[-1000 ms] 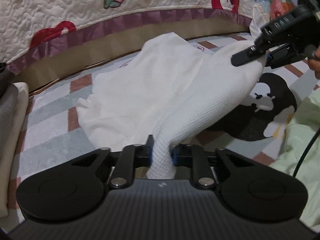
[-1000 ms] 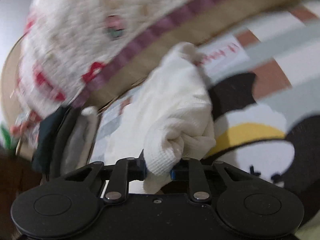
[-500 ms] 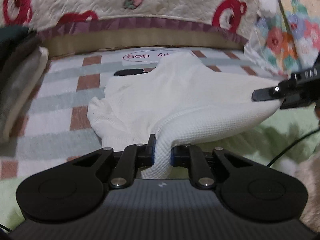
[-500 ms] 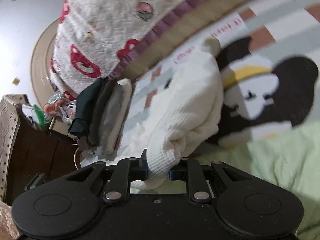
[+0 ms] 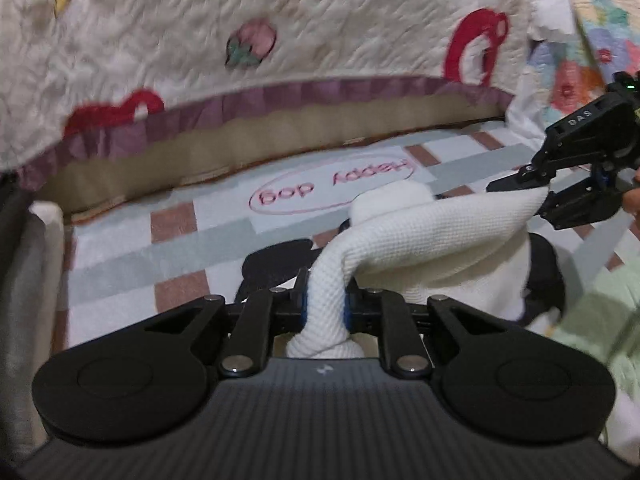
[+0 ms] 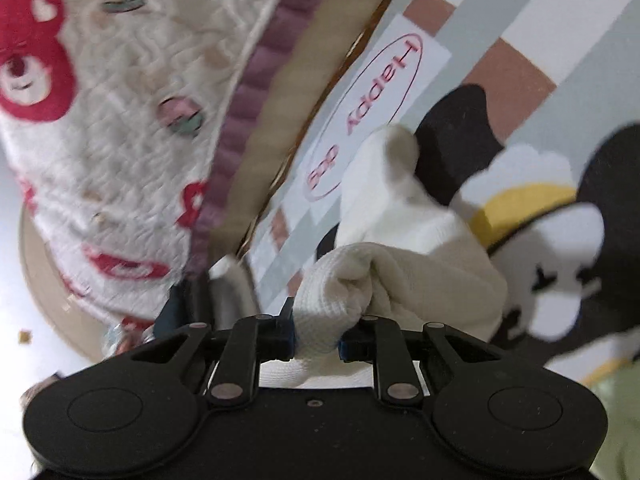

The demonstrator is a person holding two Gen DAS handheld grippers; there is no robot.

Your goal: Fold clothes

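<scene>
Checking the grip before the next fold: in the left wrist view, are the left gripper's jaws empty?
No. The left gripper is clamped on a bunched part of the white waffle-knit garment, which runs across to the right gripper.

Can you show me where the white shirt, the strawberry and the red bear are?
white shirt (image 5: 432,232): left wrist view, stretched middle.
strawberry (image 5: 251,43): left wrist view, pink fruit.
red bear (image 6: 34,52): right wrist view, face.

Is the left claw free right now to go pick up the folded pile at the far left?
Probably not: the left claw is shut on the white garment, so it would have to let go first.
</scene>
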